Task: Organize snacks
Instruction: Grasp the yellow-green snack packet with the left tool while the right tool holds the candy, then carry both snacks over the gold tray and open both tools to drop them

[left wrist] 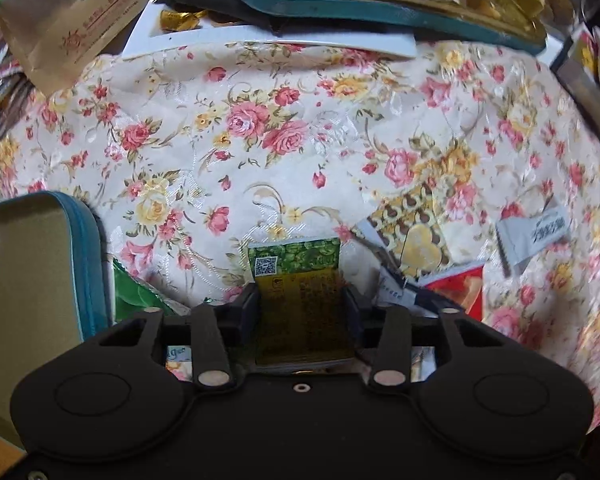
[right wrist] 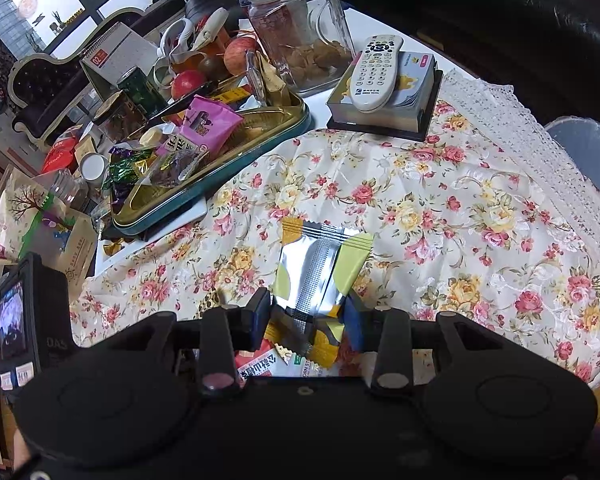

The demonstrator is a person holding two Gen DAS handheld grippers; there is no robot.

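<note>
Holding assorted wrapped snacks, an oblong teal tin [right wrist: 236, 160] w/ gold lining sat on the floral-cloth desk [right wrist: 440, 208]. Right fingers [right wrist: 308, 314] pinched a crinkly silver-yellow packet [right wrist: 320, 264]; left fingers [left wrist: 300, 300] flanked a flat green-gold packet [left wrist: 296, 280], contact unclear.

Your left gripper [left wrist: 300, 300] pointed straight down at the surface beneath it. Its jaws stood fairly wide, one black finger [left wrist: 247, 307] on each side of a flat packet; whether the pads pressed on that packet could not be told. Your right gripper [right wrist: 308, 312] was pitched steeply downward and forward. Its jaws were drawn in closer, the pads [right wrist: 260, 312] pinching the lower end of a crumpled wrapper held between them.
</note>
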